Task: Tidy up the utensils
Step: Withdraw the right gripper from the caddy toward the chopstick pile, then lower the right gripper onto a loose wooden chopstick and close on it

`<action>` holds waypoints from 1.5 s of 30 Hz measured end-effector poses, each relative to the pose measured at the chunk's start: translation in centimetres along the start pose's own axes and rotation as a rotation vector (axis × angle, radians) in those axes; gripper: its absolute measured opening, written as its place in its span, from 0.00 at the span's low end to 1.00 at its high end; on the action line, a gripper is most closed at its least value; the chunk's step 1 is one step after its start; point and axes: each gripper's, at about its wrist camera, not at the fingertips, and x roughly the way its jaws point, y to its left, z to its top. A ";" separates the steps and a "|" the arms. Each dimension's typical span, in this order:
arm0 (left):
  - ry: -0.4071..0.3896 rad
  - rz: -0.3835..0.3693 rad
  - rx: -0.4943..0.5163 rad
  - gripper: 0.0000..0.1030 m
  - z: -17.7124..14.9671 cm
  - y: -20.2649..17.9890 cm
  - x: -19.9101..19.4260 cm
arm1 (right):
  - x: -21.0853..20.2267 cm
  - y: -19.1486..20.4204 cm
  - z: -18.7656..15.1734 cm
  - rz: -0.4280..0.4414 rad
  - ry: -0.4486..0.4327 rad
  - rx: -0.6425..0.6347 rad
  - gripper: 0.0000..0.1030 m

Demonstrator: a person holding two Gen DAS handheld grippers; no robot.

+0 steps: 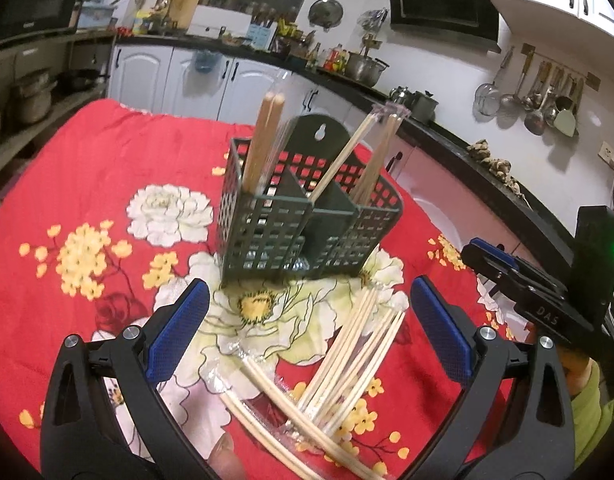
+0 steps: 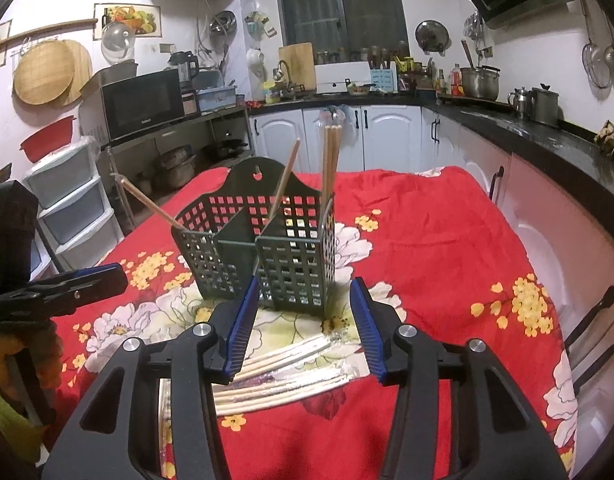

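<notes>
A dark green perforated utensil holder with three compartments stands on the red floral cloth; it also shows in the right wrist view. Wrapped chopstick pairs stand in each compartment. Several loose wrapped chopsticks lie on the cloth in front of the holder, also seen in the right wrist view. My left gripper is open and empty above the loose chopsticks. My right gripper is open and empty, just in front of the holder, above the chopsticks; it shows from the side in the left wrist view.
The table edge drops off at the right beside pink cabinets. A black countertop with pots runs behind. A shelf with a microwave and plastic drawers stands at the left.
</notes>
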 end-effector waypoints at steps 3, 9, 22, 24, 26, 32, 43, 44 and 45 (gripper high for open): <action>0.018 0.000 -0.012 0.90 -0.5 0.3 0.4 | 0.2 -0.2 -0.5 0.002 0.015 0.003 0.44; 0.046 -0.004 -0.023 0.90 -1.3 0.7 1.2 | 0.6 -0.1 -1.5 0.005 0.045 -0.003 0.44; 0.116 0.005 -0.040 0.76 -2.9 1.6 3.1 | 3.1 -0.3 -3.8 0.006 0.163 -0.015 0.38; 0.131 0.001 -0.035 0.68 -3.1 1.6 3.5 | 3.5 -0.6 -4.0 0.001 0.174 -0.009 0.37; 0.146 0.002 -0.035 0.63 -3.3 1.7 3.9 | 4.1 -1.0 -4.2 -0.009 0.194 0.003 0.35; 0.191 0.029 -0.055 0.62 -3.7 2.4 5.0 | 6.2 -2.4 -4.6 -0.035 0.260 0.035 0.29; 0.237 0.044 -0.072 0.54 -3.6 3.3 7.0 | 9.7 -4.7 -4.8 -0.054 0.363 0.088 0.18; 0.237 0.044 -0.073 0.52 -3.6 3.4 7.1 | 9.7 -4.9 -5.0 -0.048 0.366 0.098 0.14; 0.240 0.044 -0.071 0.50 -3.6 3.4 7.2 | 9.5 -5.0 -5.3 -0.044 0.369 0.100 0.12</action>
